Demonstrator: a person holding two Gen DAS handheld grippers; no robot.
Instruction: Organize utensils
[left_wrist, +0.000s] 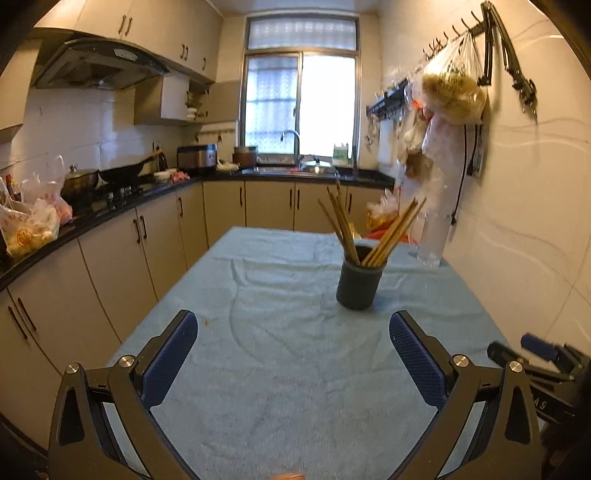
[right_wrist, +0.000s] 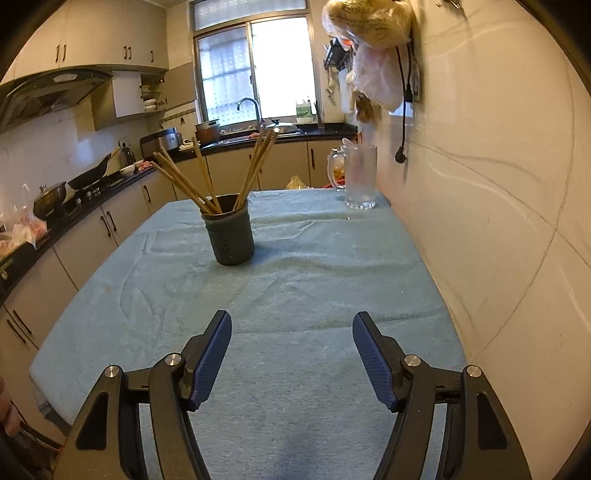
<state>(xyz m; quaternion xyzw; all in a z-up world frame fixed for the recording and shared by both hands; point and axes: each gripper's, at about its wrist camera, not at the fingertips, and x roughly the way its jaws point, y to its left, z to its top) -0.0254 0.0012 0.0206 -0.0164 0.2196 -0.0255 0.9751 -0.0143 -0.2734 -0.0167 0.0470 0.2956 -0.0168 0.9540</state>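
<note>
A dark grey utensil cup (left_wrist: 359, 280) stands upright on the table covered with a light blue towel (left_wrist: 280, 369). Several wooden chopsticks (left_wrist: 384, 236) stick out of it, fanned left and right. The cup (right_wrist: 231, 240) and chopsticks (right_wrist: 255, 166) also show in the right wrist view. My left gripper (left_wrist: 293, 321) is open and empty, low over the towel, short of the cup. My right gripper (right_wrist: 291, 321) is open and empty, also short of the cup and to its right. Its tips (left_wrist: 517, 345) show at the right edge of the left wrist view.
A clear glass mug (right_wrist: 358, 177) stands at the table's far right by the white wall (right_wrist: 498, 184). Plastic bags (left_wrist: 447, 96) hang from wall hooks above it. A kitchen counter (left_wrist: 110, 210) with pots and bags runs along the left; a sink (left_wrist: 288, 170) sits under the window.
</note>
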